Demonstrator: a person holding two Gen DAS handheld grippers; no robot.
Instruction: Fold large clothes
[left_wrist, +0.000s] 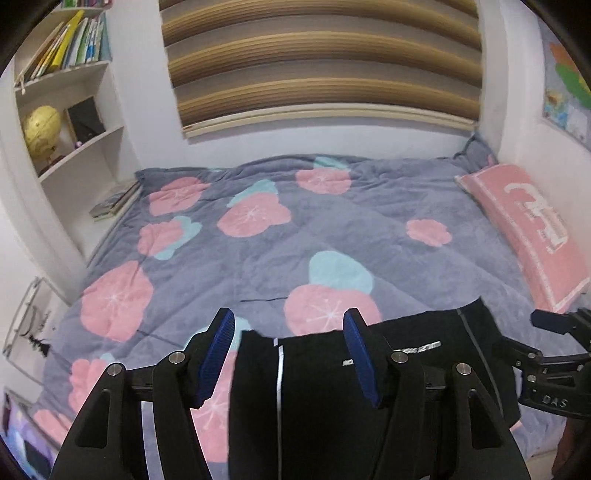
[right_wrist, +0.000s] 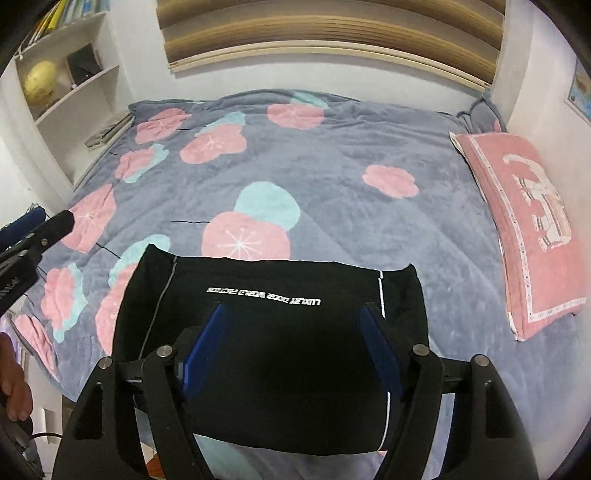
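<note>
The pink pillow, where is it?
The pink pillow lies at the right edge of the flowered blanket, against the wall, right of the folded black garment.

Beyond the folded black garment (right_wrist: 273, 354) the blanket (right_wrist: 332, 173) lies bare; a pink pillow (right_wrist: 524, 221) blocks its right edge, seemingly against the wall.

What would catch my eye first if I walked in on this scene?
Probably the black folded garment with white lettering, lying at the near edge of the grey bedspread with big pink flowers. Then the pink pillow along the bed's right side, and the yellow globe on the white shelves at left.
</note>
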